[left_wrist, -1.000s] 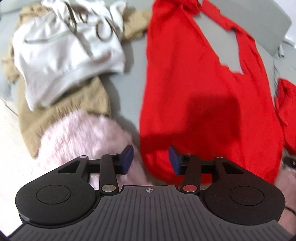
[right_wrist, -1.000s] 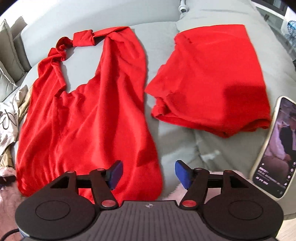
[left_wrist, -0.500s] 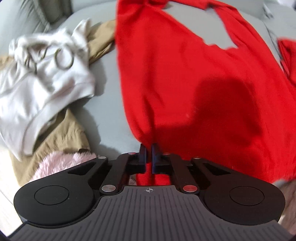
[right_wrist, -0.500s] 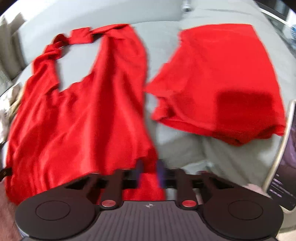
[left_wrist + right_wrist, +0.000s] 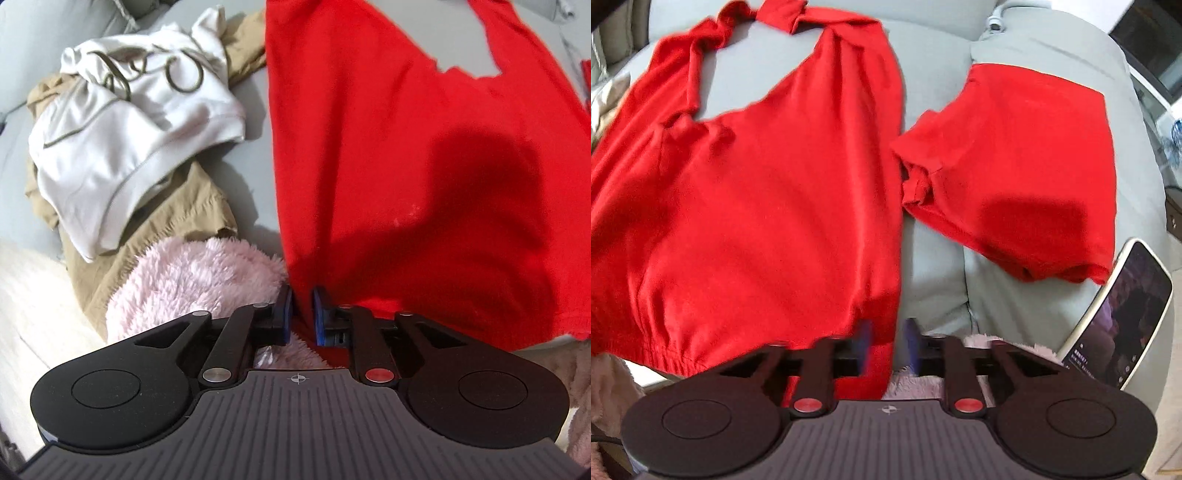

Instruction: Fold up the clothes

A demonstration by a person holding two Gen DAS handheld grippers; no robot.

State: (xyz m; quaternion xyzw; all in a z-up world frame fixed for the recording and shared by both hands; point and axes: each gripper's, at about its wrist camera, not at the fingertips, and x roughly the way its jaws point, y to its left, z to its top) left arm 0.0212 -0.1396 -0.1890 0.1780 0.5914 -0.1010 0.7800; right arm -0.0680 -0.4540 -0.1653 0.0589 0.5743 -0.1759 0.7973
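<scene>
A red halter top (image 5: 406, 147) lies spread flat on the grey sofa cushion (image 5: 934, 258), straps at the far end. My left gripper (image 5: 302, 314) is at its near left hem corner; the jaws are opening, with a fold of red cloth between the blue pads and a gap showing. In the right wrist view the same red top (image 5: 775, 203) has its near right corner between the jaws of my right gripper (image 5: 887, 347). These jaws are opening too, and the cloth hangs clear of the right pad.
A folded red garment (image 5: 1015, 166) lies to the right of the top. A lit phone (image 5: 1119, 314) leans at the cushion's right edge. At the left are a white hoodie (image 5: 129, 129), a tan garment (image 5: 184, 206) and pink fluffy fabric (image 5: 192, 280).
A second ago both grippers stood wide open near the hem. Half a second ago both were shut on the top's near corners. Now both pairs of jaws have parted again.
</scene>
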